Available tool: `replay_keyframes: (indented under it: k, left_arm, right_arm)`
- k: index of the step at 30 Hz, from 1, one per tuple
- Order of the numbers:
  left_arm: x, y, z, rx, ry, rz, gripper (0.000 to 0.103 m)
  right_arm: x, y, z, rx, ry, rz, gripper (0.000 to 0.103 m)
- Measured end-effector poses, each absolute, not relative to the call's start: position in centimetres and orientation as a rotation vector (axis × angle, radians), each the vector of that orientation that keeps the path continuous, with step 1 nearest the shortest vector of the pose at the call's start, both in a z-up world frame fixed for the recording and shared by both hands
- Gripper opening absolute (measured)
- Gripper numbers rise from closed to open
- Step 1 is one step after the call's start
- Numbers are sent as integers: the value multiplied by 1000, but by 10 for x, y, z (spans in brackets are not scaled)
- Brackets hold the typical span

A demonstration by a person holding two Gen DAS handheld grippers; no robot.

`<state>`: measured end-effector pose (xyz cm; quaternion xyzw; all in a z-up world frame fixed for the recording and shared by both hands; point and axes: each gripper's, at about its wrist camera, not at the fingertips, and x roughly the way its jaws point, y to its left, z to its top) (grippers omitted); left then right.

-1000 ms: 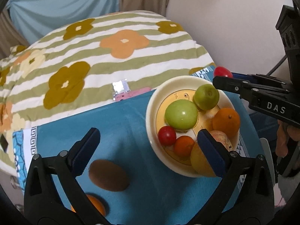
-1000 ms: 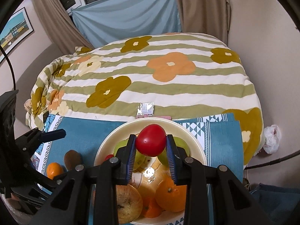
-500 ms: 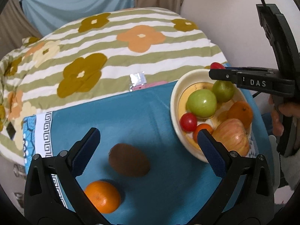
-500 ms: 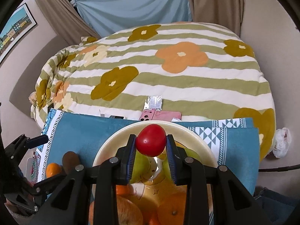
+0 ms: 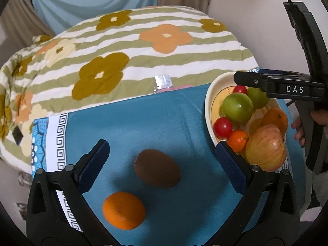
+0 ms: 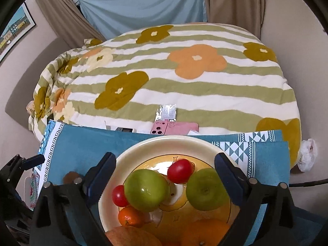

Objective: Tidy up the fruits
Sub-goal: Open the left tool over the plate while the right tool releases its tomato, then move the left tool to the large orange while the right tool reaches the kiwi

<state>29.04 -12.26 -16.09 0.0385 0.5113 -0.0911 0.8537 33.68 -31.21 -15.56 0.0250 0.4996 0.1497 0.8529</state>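
Over the bowl (image 6: 127, 155), the right gripper (image 6: 165, 168) stands with jaws spread wide and nothing between them; they have just been opening, and the red tomato (image 6: 179, 173) they carried now rests inside the bowl between two green apples (image 6: 146, 189), evidently dropped there to join the gathered fruit. Beside the bowl, on the blue cloth (image 5: 143, 119) covering the bench, the kiwi (image 5: 156, 171) and an orange (image 5: 124, 210) lie loose, near each other and not yet collected. Above them the left gripper (image 5: 162, 155) hovers, jaws released and empty, framing the kiwi, which I judge to be its next pick.
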Motion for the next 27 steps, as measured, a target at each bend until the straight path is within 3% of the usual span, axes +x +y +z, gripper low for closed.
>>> replay_keyframes:
  k: [4,27]
  left_arm:
    - [287,-123,-157,93,1068,-178,103]
    - [197,-108,-86,-11,928,-57,103]
  right_arm:
    - [333,-313,-149,46,1032,311,103]
    - [251,-323,-71,-8,923,432,103]
